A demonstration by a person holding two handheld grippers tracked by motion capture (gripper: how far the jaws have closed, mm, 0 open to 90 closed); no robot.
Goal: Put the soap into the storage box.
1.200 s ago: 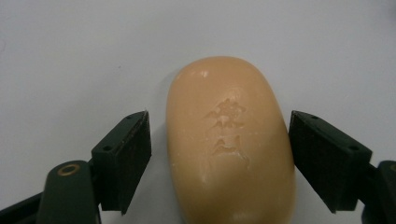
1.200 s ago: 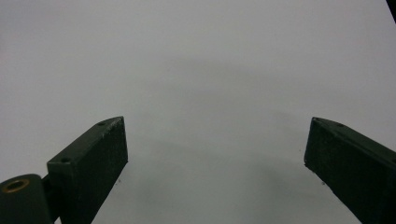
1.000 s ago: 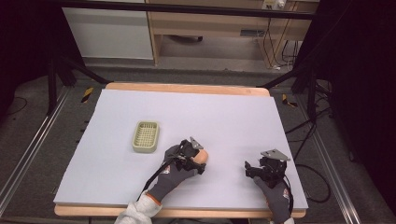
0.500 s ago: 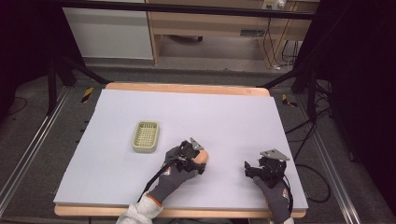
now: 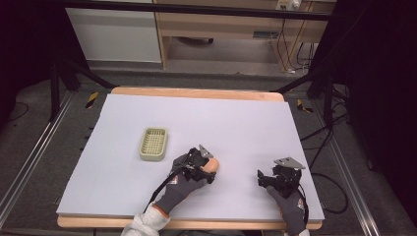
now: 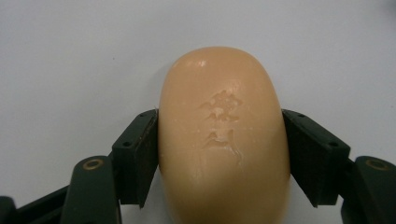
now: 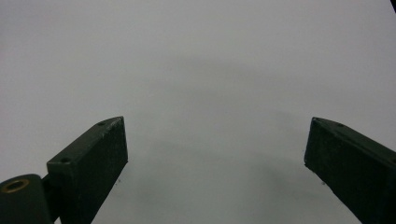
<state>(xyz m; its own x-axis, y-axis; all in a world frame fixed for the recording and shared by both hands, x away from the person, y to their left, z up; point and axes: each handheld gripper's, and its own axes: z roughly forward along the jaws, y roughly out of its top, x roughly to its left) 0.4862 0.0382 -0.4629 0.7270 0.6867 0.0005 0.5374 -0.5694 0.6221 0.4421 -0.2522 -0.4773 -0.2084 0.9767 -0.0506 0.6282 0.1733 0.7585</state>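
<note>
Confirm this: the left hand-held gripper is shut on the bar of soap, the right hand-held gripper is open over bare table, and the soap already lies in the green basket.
Not quite. The left hand-held gripper is shut on the bar of soap, and the right hand-held gripper is open over bare table. But the soap is not in the green basket: the high view shows it on the table to the basket's right, apart from it.
</note>
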